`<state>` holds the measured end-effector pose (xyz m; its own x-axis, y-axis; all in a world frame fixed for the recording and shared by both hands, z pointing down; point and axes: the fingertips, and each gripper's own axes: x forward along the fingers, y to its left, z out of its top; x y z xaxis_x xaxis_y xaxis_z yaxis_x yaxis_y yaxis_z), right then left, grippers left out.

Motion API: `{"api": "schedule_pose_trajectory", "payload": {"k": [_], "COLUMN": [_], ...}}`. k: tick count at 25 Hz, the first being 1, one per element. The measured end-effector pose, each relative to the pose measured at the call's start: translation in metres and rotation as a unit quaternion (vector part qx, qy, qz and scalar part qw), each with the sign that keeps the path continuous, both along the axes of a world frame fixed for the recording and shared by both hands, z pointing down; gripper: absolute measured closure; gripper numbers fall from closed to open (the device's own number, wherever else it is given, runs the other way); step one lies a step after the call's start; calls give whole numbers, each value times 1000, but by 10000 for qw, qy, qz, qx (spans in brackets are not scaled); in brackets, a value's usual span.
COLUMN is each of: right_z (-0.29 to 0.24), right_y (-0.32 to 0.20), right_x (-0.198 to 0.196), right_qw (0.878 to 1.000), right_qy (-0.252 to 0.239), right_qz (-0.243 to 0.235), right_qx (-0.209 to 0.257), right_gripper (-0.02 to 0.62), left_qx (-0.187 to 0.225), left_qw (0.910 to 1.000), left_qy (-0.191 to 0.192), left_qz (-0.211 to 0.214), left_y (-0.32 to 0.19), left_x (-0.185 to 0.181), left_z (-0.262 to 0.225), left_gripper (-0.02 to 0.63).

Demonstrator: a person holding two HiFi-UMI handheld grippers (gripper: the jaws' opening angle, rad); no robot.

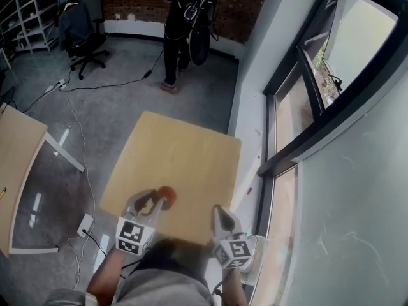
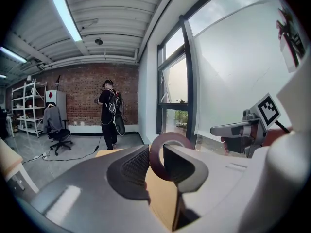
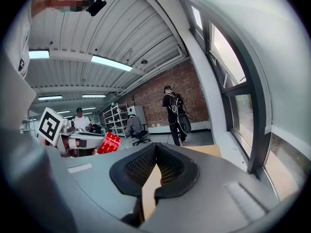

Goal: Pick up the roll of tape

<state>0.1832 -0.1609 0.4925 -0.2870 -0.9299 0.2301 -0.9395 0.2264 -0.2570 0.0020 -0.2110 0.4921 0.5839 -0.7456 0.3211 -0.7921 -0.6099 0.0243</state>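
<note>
The roll of tape is a dark red ring standing on edge between the jaws of my left gripper, which is shut on it. Roll and gripper hang above the near edge of the light wooden table. My right gripper is raised beside it, over the table's near right corner. Its jaws meet at the tips and hold nothing. The right gripper view also shows the left gripper's marker cube off to the left.
A person with a backpack stands at the far brick wall, near an office chair. A window wall runs along the table's right side. Another table stands at left, with cables and a socket strip on the floor.
</note>
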Motion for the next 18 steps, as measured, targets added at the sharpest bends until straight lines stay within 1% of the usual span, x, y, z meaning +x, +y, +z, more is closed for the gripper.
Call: {"api": "schedule_pose_trajectory", "payload": {"k": [7,18], "right_z": [-22,-45], "right_y": [27,60], "right_x": [2,8], "right_qw": [9997,9986], "right_qy": [61,114], "right_qz": [42,111], "right_qx": [235,508], "right_gripper": [581,581], "left_qx": [346,612], "left_qw": [9993,9979], "left_qy": [110,170], "left_qz": [-15,-110], "left_y": [27,62], "left_x": [0,-11], "left_z": [-26,-52], "left_gripper": [515,515]}}
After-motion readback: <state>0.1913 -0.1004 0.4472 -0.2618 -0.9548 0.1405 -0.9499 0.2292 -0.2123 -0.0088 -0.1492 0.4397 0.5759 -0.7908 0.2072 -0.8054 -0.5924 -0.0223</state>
